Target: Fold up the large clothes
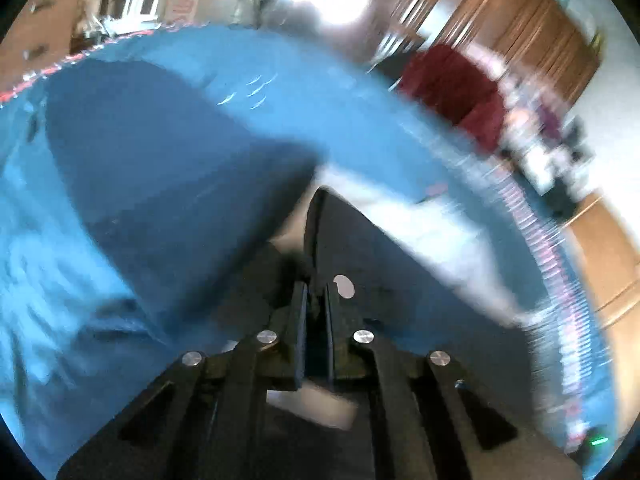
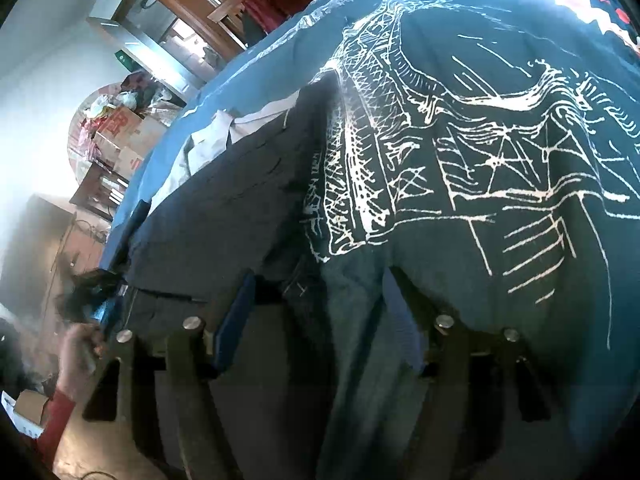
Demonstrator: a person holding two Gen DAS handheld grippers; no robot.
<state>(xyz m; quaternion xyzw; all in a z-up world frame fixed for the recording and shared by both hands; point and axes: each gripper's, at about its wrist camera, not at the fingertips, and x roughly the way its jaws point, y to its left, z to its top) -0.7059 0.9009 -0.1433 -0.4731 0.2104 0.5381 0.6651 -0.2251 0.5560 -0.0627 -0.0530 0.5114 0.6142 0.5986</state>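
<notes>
Left gripper [image 1: 316, 300], black two-finger tool, has its jaws nearly closed, pinched on a fold of dark navy fabric garment [image 1: 352, 248] that rises as a thin ridge from between the pads. Left wrist view is heavily motion-blurred. Behind the garment lies a bright blue cloth-covered surface [image 1: 168, 152] with a patterned red and white trim along its far edge; a white cloth patch [image 1: 408, 224] sits beside the dark fabric to the right. A dark red fabric heap [image 1: 460, 88] sits beyond the blue edge, in front of brown wooden panelling [image 1: 512, 12].

Right gripper [image 2: 316, 312] has its blue-padded fingers [image 2: 236, 320] spread wide, with the dark navy garment [image 2: 224, 208] draped over and between them; cannot tell if the pads actually press it. The garment carries a large white line-drawing print [image 2: 460, 140] and lies spread over the blue cloth-covered surface [image 2: 256, 76], its plain dark part folded over on the left of the print. A white cloth piece [image 2: 208, 140] peeks out just past the garment's far edge. At lower left the person's hand [image 2: 80, 356], red sleeve [image 2: 56, 420] at the wrist, holds the other gripper's handle at the garment's left edge. Cardboard boxes with red print [image 2: 124, 128] stand in clutter off the table, well apart from the garment.
</notes>
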